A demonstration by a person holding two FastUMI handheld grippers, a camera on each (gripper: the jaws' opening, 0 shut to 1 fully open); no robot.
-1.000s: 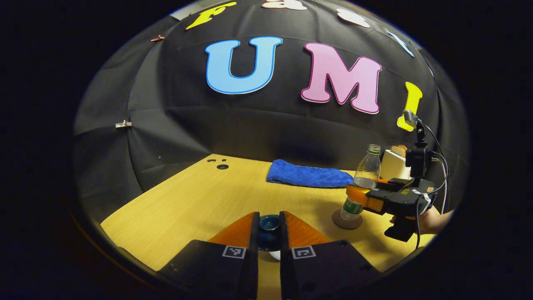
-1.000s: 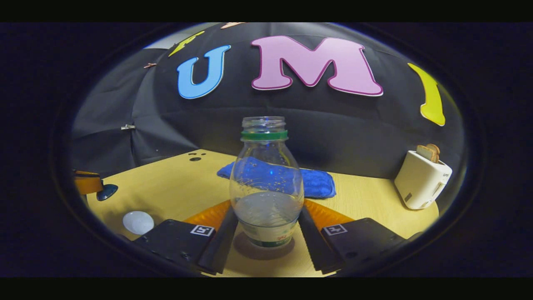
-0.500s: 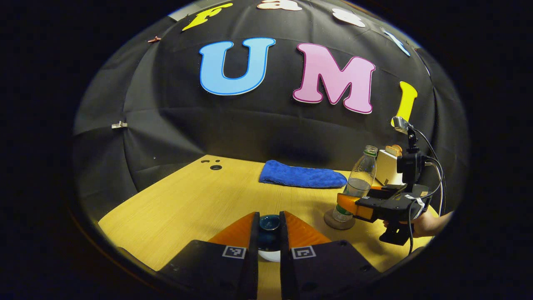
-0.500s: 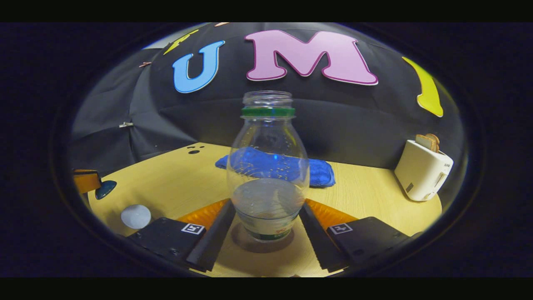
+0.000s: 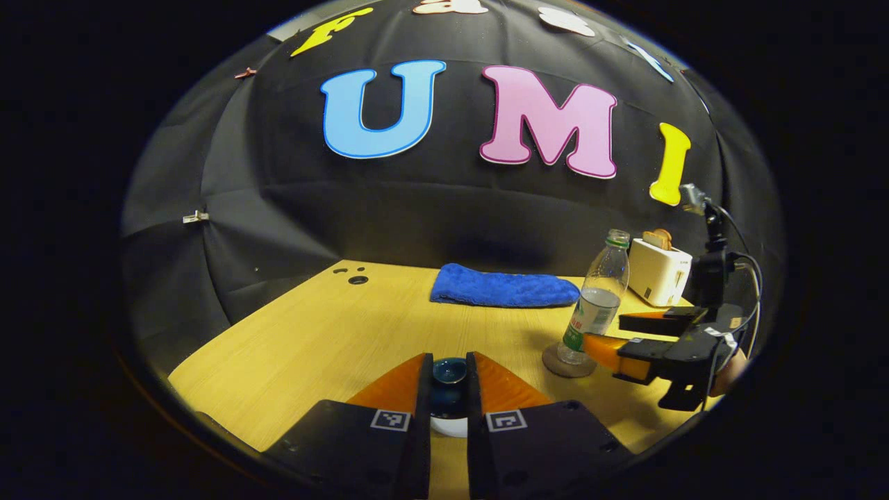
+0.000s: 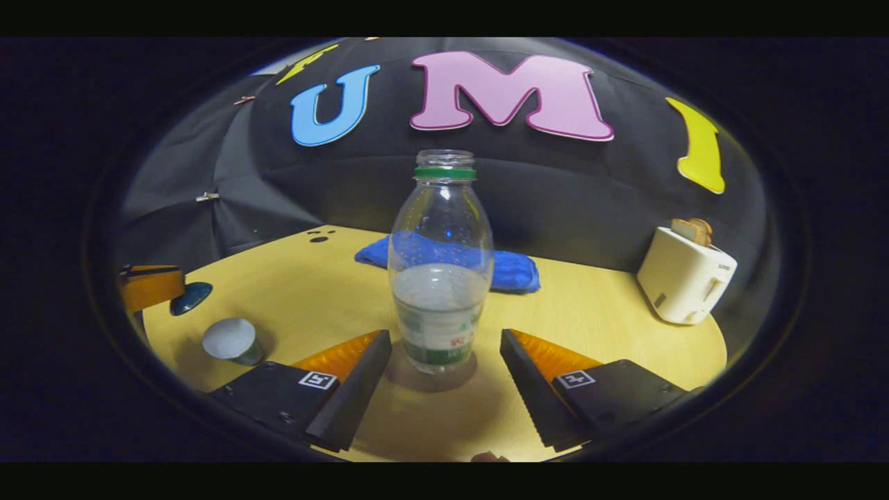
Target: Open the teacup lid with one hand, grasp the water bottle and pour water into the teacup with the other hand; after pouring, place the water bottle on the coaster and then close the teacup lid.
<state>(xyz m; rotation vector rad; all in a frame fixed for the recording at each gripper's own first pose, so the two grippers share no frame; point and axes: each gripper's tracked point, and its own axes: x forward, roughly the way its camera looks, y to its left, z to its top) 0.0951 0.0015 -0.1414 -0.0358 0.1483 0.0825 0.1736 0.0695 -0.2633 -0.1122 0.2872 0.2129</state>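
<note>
A: Where is the water bottle [image 6: 441,267] now?

B: It stands upright on the round coaster [image 5: 568,362] on the counter [image 6: 583,312], with no cap. The right tongs [image 6: 444,378] are open, one finger on each side of the bottle and not touching it.

A: How will it handle?

B: It is thin clear plastic, about half full, so I judge it light, a little soft if squeezed, and easy to tip because the base is narrow. The labelled lower body is the best place to hold.

A: And the lid?

B: The left tongs [image 5: 448,389] are closed on the teacup lid [image 5: 449,371], dark blue, gripping it between both fingers. It looks like glazed ceramic, so probably hard, smooth and fragile; the knob is the safe place to hold.

A: Where is the teacup [image 6: 230,342]?

B: In the right gripper view it is at about 8 o'clock from the bottle, open, with a pale inside. In the left gripper view a pale rim shows just under the lid.

A: Does anything stand in the way?

B: Not much. The blue towel [image 6: 510,267] lies behind the bottle at 12 o'clock, and the white toaster [image 6: 684,278] with bread stands at 3 o'clock, well apart. For closing the cup, I think the path is free.
</note>
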